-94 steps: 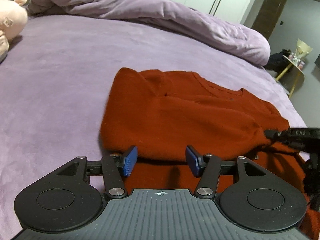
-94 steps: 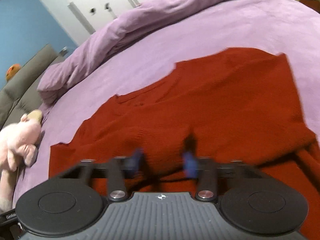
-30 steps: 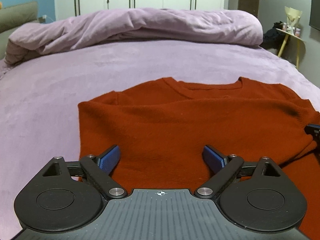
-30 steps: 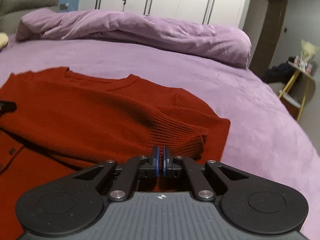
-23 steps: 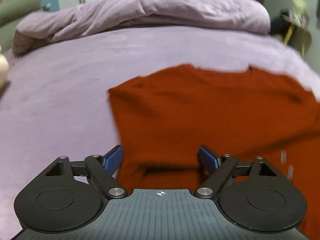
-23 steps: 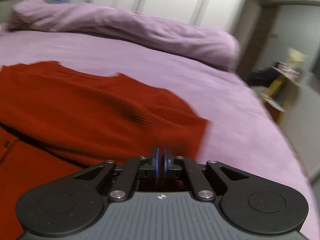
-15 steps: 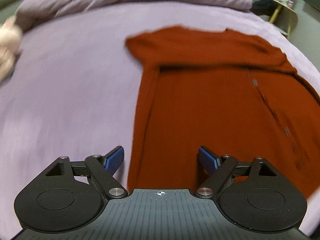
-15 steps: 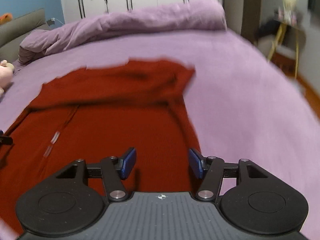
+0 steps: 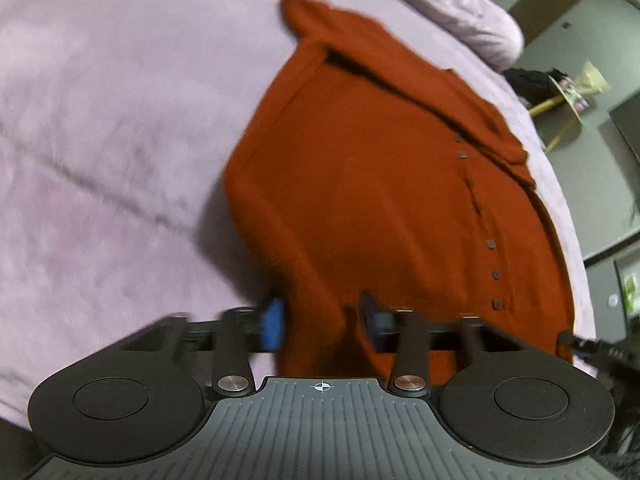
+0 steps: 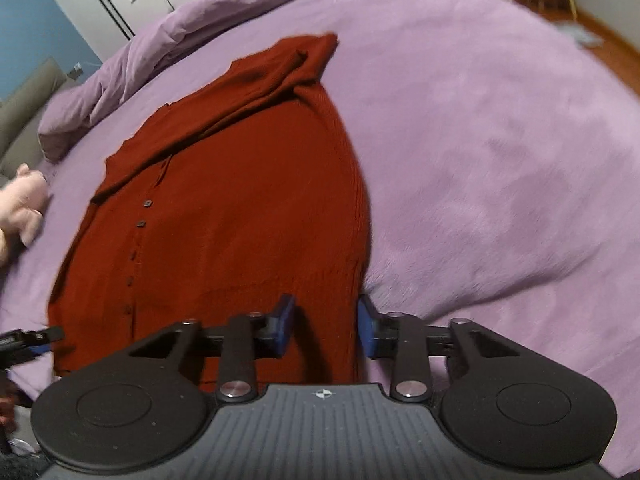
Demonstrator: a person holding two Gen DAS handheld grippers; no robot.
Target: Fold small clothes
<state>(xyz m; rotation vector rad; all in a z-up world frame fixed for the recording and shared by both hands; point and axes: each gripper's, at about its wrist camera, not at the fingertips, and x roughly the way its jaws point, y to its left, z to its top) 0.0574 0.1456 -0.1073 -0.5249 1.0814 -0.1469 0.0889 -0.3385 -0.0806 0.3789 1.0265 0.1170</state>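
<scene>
On a purple bedspread (image 10: 500,128), a rust-red buttoned cardigan (image 10: 240,208) lies flat, its sleeves folded across the chest at the far end and its hem nearest the cameras. Both grippers sit at that hem, one at each bottom corner. The left gripper (image 9: 320,324) has its blue pads apart with the corner's edge standing between them; the right gripper (image 10: 326,326) is likewise spread, straddling the opposite side seam. Neither is clamped on cloth yet, though blur in the left wrist view leaves contact hard to judge.

The likely next step is pinching both corners and carrying the hem up toward the collar, and several things could spoil it. A pinch that catches only the top layer would let the back panel stay behind and bunch. A pinch that also takes the plush bedspread would drag the cover along. Uneven lifting between the two hands could skew the fold and shake the crossed sleeves loose. A pink plush toy (image 10: 24,204) lies just beside the cardigan's left edge, near enough to be nudged.
</scene>
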